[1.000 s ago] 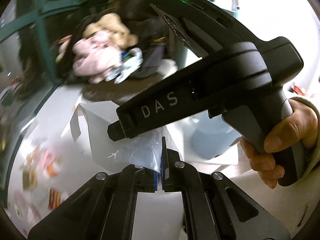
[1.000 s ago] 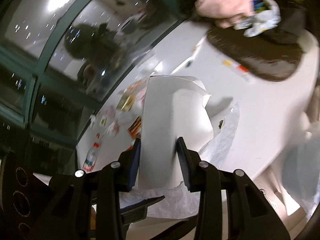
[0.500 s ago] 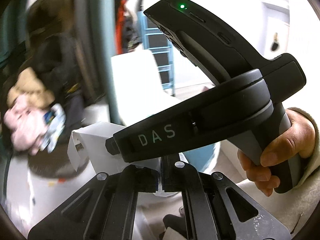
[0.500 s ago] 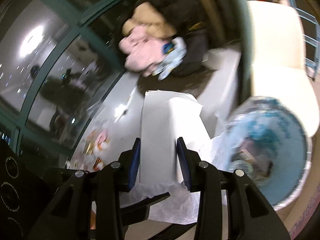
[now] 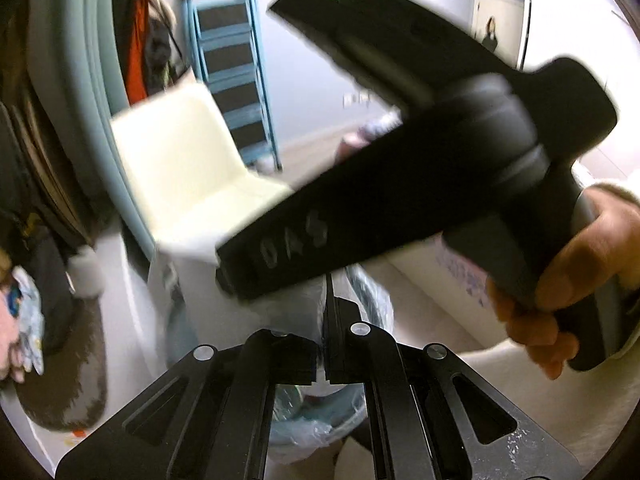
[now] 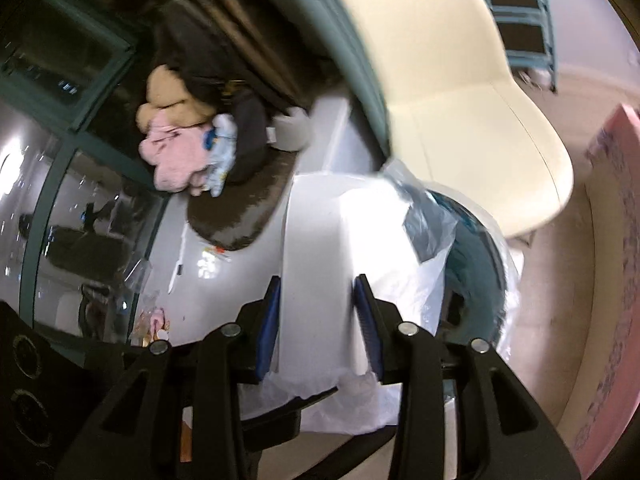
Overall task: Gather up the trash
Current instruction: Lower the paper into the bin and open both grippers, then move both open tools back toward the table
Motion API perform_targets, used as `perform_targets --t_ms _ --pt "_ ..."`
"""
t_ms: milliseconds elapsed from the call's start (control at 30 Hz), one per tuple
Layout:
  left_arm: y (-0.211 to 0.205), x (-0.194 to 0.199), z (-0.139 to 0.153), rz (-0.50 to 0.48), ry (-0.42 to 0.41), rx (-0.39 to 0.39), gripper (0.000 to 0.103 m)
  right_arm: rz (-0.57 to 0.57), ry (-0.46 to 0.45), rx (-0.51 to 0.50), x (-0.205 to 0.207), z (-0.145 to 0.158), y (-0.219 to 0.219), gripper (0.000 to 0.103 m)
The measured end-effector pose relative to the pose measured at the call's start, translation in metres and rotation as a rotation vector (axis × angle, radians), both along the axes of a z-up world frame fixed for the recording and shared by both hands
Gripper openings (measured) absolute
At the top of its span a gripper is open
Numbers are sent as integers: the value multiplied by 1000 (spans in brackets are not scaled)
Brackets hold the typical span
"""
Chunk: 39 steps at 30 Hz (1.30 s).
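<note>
The right tongs (image 6: 318,312) stand partly apart, clamped on a white paper box (image 6: 316,248) held above the white surface (image 6: 224,280) edge. The left tongs (image 5: 325,334) are pressed nearly together on a thin clear plastic bag (image 5: 308,300), beside the lined blue bin (image 6: 476,248) below the cream chair (image 6: 460,80).

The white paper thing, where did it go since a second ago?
Both grippers swung it away from the table toward the blue trash bin. The right gripper still clamps the white paper, and the left gripper still pinches the clear plastic wrap.
</note>
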<state>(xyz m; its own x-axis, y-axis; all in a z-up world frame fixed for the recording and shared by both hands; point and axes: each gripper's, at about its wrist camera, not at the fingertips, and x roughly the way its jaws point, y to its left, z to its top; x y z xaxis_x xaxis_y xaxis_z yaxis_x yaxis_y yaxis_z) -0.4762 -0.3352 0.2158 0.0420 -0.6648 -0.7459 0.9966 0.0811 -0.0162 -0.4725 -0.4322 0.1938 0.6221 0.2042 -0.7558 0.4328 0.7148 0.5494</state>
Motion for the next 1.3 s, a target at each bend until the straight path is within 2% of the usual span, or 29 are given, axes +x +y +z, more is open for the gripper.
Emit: perform_targets --t_ms 33,67,100,133,167,233,300,367,467,500,633,800,1133,1300 --pt "-5 1 -7 10 0 39 8 -9 13 4 -1 -4 -3 38" --pt "-6 4 -16 25 2 82 23 -25 19 8 -2 -6 -7 38" --pt "-6 4 -20 36 9 105 44 -31 22 7 -1 -6 -8 38" --pt "-3 6 -25 53 26 127 52 -33 28 -1 0 -7 -10 42" --pt "1 9 -28 66 50 132 57 -39 36 -20 2 -5 -10 48" --pt "7 15 -28 95 79 133 63 -35 31 -32 3 -5 -11 49" --pt "13 21 -27 134 104 130 73 -36 34 -63 6 -3 -9 50" --pt "19 28 -25 158 158 125 78 -33 46 -92 9 -3 -6 50" --pt "26 39 -17 178 268 93 80 -20 69 -112 12 -5 0 50" --pt "27 41 -15 183 274 84 81 -20 71 -114 12 -6 1 50" --pt "37 49 -10 216 277 67 82 -34 69 -115 10 -5 5 50" --pt "49 52 -16 260 279 91 83 -33 83 -112 10 -7 14 50" --pt "86 62 -10 352 288 66 83 10 87 -134 18 -3 42 50" --pt "107 70 -10 409 285 60 83 76 89 -155 27 1 71 50"
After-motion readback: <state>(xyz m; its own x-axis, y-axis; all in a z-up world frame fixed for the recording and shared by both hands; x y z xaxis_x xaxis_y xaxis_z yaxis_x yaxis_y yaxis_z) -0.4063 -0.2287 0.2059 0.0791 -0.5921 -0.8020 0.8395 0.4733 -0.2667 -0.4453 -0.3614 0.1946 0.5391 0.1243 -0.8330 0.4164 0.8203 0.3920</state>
